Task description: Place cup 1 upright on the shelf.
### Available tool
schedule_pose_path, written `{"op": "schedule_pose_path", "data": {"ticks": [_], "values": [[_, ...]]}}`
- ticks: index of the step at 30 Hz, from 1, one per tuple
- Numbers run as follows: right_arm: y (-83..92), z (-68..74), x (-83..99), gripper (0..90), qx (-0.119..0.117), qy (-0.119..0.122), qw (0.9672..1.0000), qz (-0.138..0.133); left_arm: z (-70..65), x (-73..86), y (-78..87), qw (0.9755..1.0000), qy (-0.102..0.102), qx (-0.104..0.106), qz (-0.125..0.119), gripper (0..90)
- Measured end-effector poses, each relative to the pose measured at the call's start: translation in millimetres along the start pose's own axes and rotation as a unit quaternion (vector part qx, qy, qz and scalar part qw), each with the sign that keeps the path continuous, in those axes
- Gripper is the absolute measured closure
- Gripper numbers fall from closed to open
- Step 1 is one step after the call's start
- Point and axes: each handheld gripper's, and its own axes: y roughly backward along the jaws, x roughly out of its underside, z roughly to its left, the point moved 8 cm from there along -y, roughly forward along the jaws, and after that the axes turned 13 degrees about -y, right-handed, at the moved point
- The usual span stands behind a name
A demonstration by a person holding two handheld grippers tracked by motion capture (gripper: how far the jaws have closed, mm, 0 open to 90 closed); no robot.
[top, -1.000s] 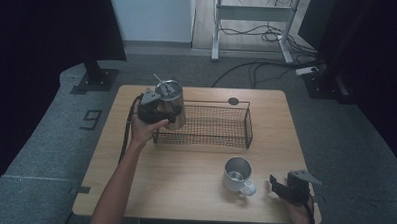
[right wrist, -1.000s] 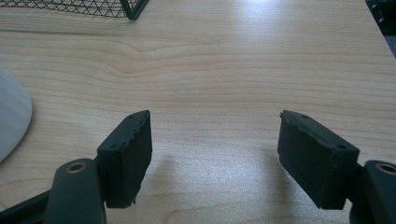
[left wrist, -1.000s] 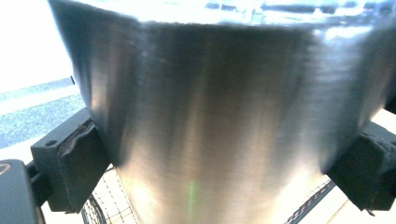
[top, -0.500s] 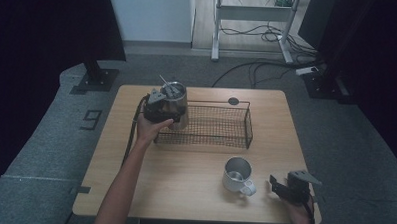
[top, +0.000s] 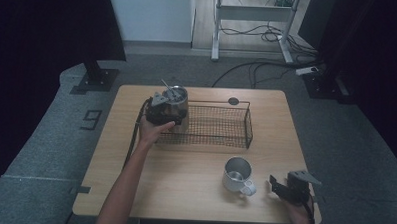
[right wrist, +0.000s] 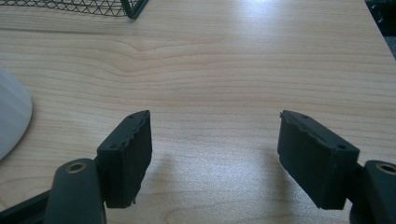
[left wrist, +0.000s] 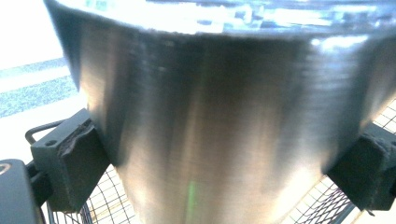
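A brushed steel cup [top: 178,102] with a thin stick standing in it hangs over the left end of the black wire basket [top: 221,127]. My left gripper [top: 167,110] is shut on it. In the left gripper view the steel cup [left wrist: 219,116] sits between both pads [left wrist: 70,158] of my left gripper [left wrist: 219,177], with basket mesh below. A white mug [top: 237,174] with a shiny inside stands on the table at the front right. Just right of it my right gripper [top: 284,187] rests low, open and holding nothing. The right gripper [right wrist: 219,154] faces bare wood, with the mug's side [right wrist: 11,116] at the left edge.
The wooden table [top: 193,192] stands on grey carpet. A small dark round disc [top: 233,100] lies behind the basket. The basket's corner [right wrist: 93,7] shows at the top of the right gripper view. Bare wood lies between basket and mug.
My left gripper has carried the steel cup a little to the right, over the basket's left end. The right gripper and the mug have stayed put.
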Motion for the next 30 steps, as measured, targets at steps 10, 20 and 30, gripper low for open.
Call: {"op": "schedule_pose_path", "data": {"ticks": [10, 20, 30], "values": [[-0.2, 0.2, 0.1, 25.8, 0.000, 0.001, 1.0000, 0.001, -0.2, 9.6, -4.8, 0.9999, 0.002, -0.003, 0.011, 4.4], [-0.3, 0.4, 0.3, 25.9, 0.001, 0.002, 1.0000, 0.002, -3.4, 19.6, -11.1, 0.9996, 0.002, -0.002, 0.029, 4.4], [-0.4, 0.4, 0.2, 25.9, 0.001, 0.002, 1.0000, 0.002, -2.8, 29.2, -16.3, 0.9989, 0.007, -0.003, 0.046, 4.4]]}}
